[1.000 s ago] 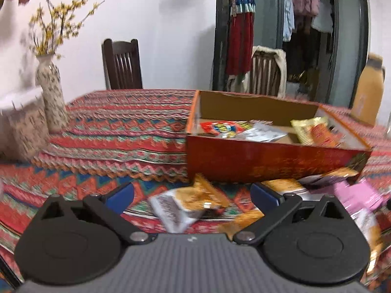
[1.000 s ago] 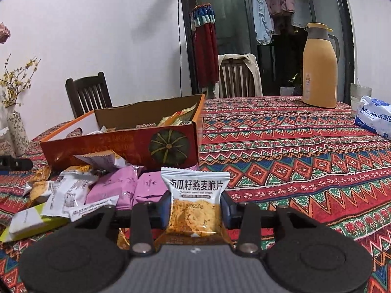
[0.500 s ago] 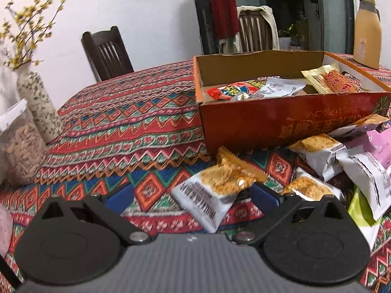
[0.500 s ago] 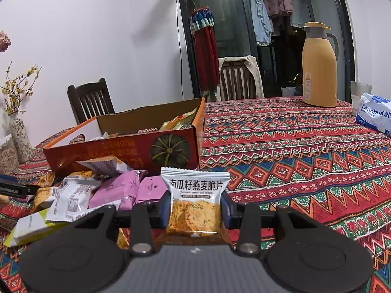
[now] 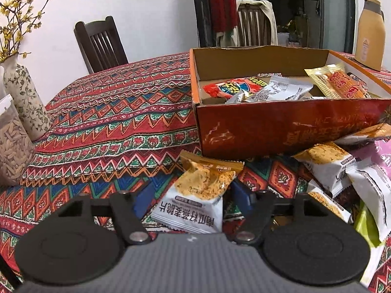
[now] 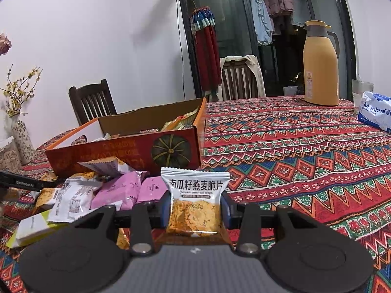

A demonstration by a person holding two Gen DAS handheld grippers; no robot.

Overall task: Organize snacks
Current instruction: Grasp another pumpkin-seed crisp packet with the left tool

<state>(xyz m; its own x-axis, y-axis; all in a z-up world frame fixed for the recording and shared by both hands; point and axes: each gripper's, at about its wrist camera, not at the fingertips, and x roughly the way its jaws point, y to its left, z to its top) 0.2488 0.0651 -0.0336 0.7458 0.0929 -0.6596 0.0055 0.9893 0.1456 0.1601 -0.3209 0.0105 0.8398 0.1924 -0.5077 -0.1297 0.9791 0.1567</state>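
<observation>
An orange-and-white crisp packet (image 5: 200, 188) lies on the patterned tablecloth in front of the red cardboard box (image 5: 268, 127). My left gripper (image 5: 193, 195) straddles it, jaws closing; the blue right pad (image 5: 240, 193) is at the packet's edge and the left pad still stands slightly off it. My right gripper (image 6: 195, 207) is shut on a matching pumpkin-seed oat crisp packet (image 6: 195, 190), held upright above the table, right of the box (image 6: 117, 151). Several loose packets (image 6: 117, 190) are piled before the box; a few others lie inside it (image 5: 256, 90).
A flowered vase (image 5: 24, 102) and a jar of seeds (image 5: 12, 146) stand at the left. A yellow thermos (image 6: 320, 66), a glass (image 6: 361, 90) and a tissue pack (image 6: 376, 109) sit at the far right. Wooden chairs (image 6: 90, 100) line the far side.
The left gripper dropped and moved in over the crisp packet, and its jaws have narrowed around it. The right gripper has held still with its packet.
</observation>
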